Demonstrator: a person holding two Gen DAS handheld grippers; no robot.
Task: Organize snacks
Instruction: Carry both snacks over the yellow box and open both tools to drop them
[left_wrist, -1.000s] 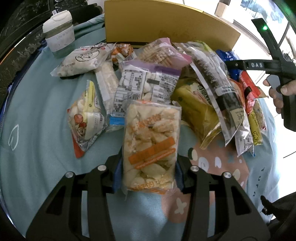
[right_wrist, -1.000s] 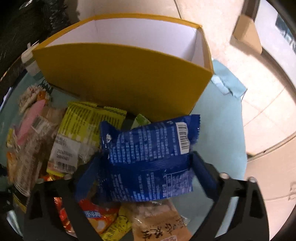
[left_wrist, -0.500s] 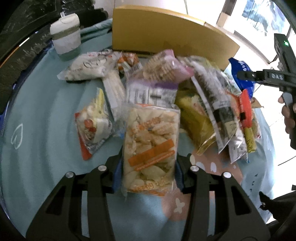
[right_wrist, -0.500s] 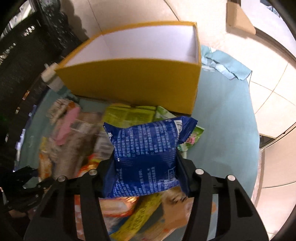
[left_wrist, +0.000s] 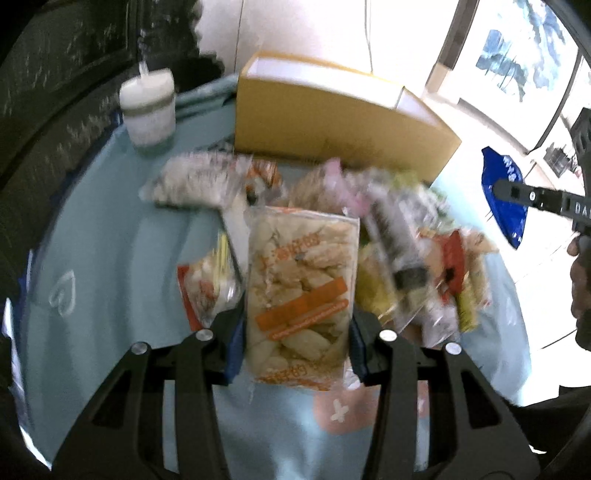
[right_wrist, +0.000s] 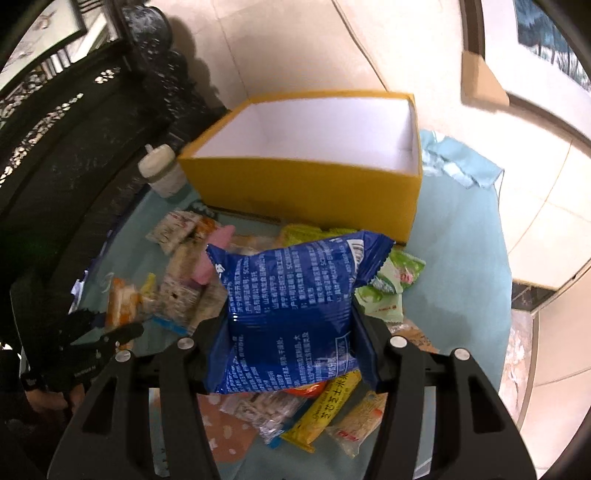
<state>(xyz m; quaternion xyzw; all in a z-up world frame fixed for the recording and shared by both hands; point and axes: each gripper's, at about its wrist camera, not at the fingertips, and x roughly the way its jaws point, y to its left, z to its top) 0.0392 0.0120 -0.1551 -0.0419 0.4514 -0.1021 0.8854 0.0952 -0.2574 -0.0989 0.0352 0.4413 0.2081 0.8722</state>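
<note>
My left gripper (left_wrist: 297, 338) is shut on a clear rice-cracker bag with an orange band (left_wrist: 301, 295), held above the snack pile (left_wrist: 388, 236). My right gripper (right_wrist: 293, 339) is shut on a blue snack bag (right_wrist: 291, 310), lifted above the pile (right_wrist: 192, 280). That blue bag also shows at the right of the left wrist view (left_wrist: 504, 195). The open yellow box (right_wrist: 306, 184) stands behind the pile, its white inside empty; it also shows in the left wrist view (left_wrist: 332, 125).
A white lidded cup (left_wrist: 149, 110) stands left of the box on the teal tablecloth (left_wrist: 110, 240). Green packets (right_wrist: 391, 288) lie by the box corner. Yellow and clear packets (right_wrist: 328, 410) lie near me. Tiled floor (right_wrist: 535, 184) lies past the table's right edge.
Both grippers have risen with their bags. The pile and box look smaller and farther, and the box's inside has come into view from the right wrist.
</note>
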